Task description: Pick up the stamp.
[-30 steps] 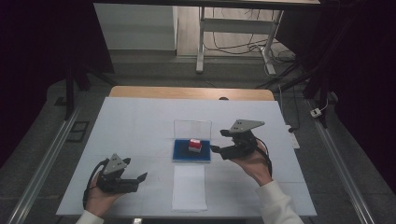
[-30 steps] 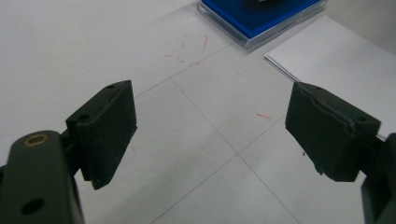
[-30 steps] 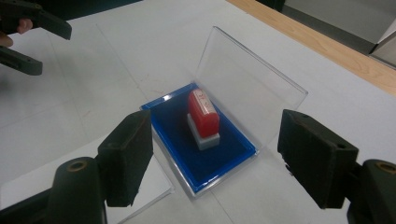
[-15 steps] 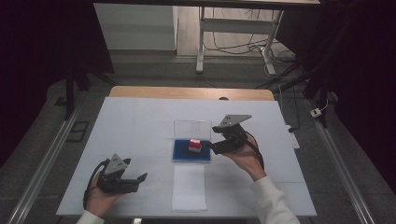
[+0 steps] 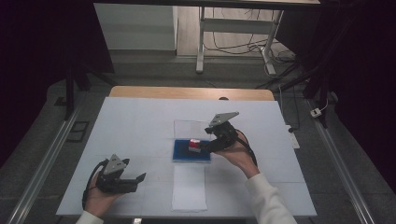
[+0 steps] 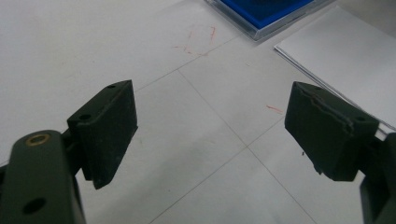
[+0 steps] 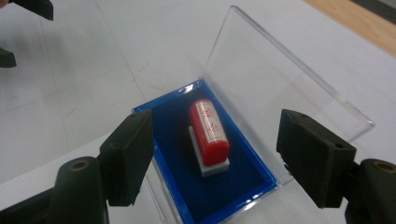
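Right tongs (image 7: 212, 154) gape wide, straddling the red stamp (image 7: 209, 133) ahead; closing off-centre could tip it or snag the blue case (image 7: 170, 135). Left tongs (image 6: 210, 135) idle open.

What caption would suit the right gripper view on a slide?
Open right gripper poised over a red stamp lying in a blue-lined clear case.

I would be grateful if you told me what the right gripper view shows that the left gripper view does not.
The right gripper view alone shows the red stamp lying on the blue lining of the case, with the clear lid raised behind it, between the open right gripper. The left gripper view alone shows the open left gripper over bare table and a white sheet. Both share the blue case and the white table.
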The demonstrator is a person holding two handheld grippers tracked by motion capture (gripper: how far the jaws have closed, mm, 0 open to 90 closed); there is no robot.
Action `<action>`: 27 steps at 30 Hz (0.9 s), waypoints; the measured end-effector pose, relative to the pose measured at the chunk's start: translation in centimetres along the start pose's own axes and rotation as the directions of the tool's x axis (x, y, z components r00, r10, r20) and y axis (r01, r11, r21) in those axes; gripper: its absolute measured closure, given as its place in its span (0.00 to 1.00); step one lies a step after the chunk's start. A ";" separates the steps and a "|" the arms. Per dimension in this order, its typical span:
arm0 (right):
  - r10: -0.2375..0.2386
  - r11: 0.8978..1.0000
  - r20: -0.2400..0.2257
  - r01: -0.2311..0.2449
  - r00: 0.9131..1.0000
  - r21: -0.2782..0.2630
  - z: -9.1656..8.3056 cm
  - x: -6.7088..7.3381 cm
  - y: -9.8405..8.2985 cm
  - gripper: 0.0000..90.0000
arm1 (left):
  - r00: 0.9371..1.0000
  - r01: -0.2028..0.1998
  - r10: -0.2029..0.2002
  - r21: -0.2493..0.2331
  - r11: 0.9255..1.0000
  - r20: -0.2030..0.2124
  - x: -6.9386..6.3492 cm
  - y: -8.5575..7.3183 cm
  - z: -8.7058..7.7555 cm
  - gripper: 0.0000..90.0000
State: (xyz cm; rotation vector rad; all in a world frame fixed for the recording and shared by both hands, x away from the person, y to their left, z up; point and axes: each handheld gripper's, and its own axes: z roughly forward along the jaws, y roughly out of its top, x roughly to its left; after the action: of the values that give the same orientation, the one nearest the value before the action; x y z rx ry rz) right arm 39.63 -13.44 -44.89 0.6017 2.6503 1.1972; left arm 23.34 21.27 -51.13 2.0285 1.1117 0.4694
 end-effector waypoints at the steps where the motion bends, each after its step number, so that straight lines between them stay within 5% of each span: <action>1: -0.003 1.000 -0.005 0.003 1.000 0.003 0.3 0.0 0.0 0.30 | 1.000 0.001 -0.001 0.000 1.000 0.002 0.0 0.0 0.0 0.19; 27: -0.048 0.995 -0.014 0.049 0.999 0.090 4.0 0.4 -0.3 0.61 | 1.000 0.001 -0.001 0.012 1.000 -0.006 0.1 -0.3 0.1 0.19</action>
State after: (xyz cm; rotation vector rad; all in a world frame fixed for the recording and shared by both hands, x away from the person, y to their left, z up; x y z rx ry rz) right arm 40.49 -10.73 -47.81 0.5421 2.7246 1.0762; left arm 23.29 21.40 -51.40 2.0378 1.1215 0.4691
